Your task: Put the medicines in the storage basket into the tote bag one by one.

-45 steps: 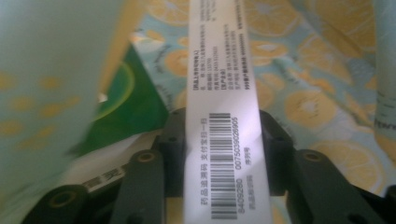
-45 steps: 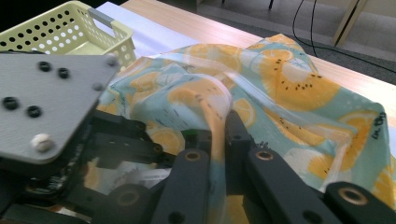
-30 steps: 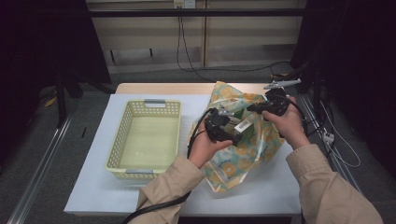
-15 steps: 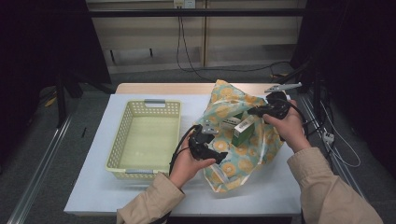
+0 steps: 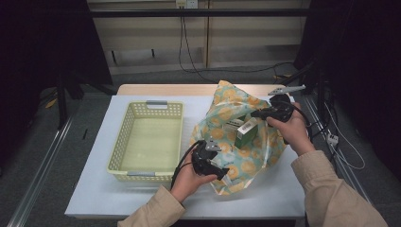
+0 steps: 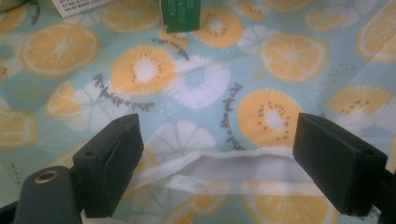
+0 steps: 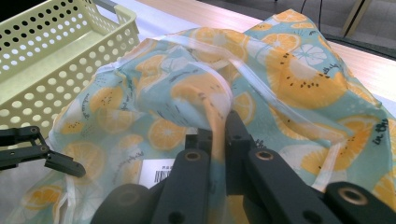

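My right tool (image 5: 259, 113) is clamped shut on a pinch of the fruit-print bag (image 5: 236, 142), holding up the rim at its far right side; in the right gripper view the thin fabric (image 7: 205, 93) rises in a soft fold straight out of the closed black jaws. The bag is a light, crinkly, slightly translucent sack, pale blue with orange slices, kiwi rounds and curved lettering, edged with a white hem. It lies slumped on the white bench (image 5: 142, 203), just to the right of the pale yellow plastic basket (image 5: 150, 137), whose walls are perforated with rows of round holes and whose grey handle sits on its far rim.

Through the mouth I hold up, two small cartons show: a green box (image 5: 246, 135) with a white barcode label, and a white box (image 5: 232, 124) beside it.

My left tool (image 5: 222, 171) sits low at the bag's near edge with its jaws standing wide apart and nothing pressed between them. In the left gripper view the two blocky matt-black pads (image 6: 112, 154) flank the white hem band (image 6: 233, 168), which runs across between them just beneath, with the patterned cloth spreading beyond and the green box (image 6: 180, 14) at the top edge.
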